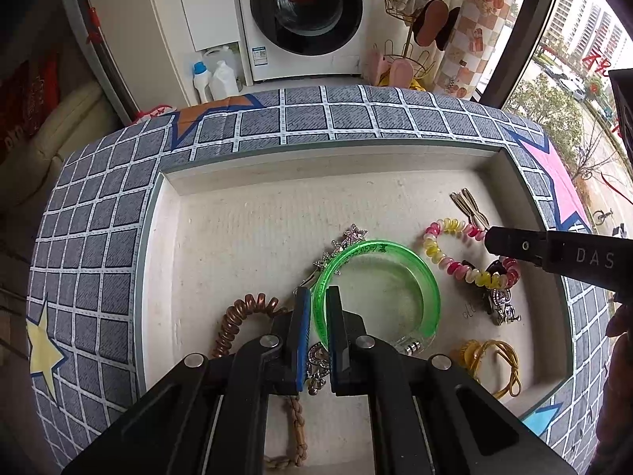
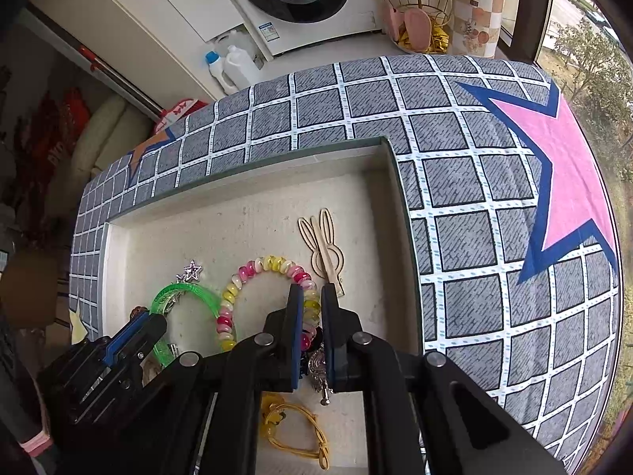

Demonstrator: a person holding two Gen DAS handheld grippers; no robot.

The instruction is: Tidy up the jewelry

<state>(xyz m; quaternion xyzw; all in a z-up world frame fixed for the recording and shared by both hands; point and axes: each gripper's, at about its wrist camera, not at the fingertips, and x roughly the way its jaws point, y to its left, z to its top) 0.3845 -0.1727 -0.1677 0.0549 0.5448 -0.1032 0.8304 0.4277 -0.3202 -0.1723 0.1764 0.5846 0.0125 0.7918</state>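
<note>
A shallow white tray (image 1: 277, 206) holds the jewelry. My left gripper (image 1: 319, 297) is shut on the rim of a clear green bangle (image 1: 419, 273). My right gripper (image 2: 313, 297) is shut on a pink, yellow and white spiral bead bracelet (image 2: 253, 267); that bracelet also shows in the left wrist view (image 1: 435, 253), with the right gripper (image 1: 490, 239) at its far end. A silver star clip (image 1: 348, 239) lies behind the bangle. A copper spiral hair tie (image 1: 237, 316) lies left of my left gripper.
A wooden rabbit hair clip (image 2: 322, 245) lies at the tray's far right corner. A yellow elastic tie (image 2: 300, 431) and a silver charm (image 2: 318, 368) lie under my right gripper. The tray sits on a grey checked cloth with stars (image 2: 494, 182). A washing machine (image 1: 304, 12) stands behind.
</note>
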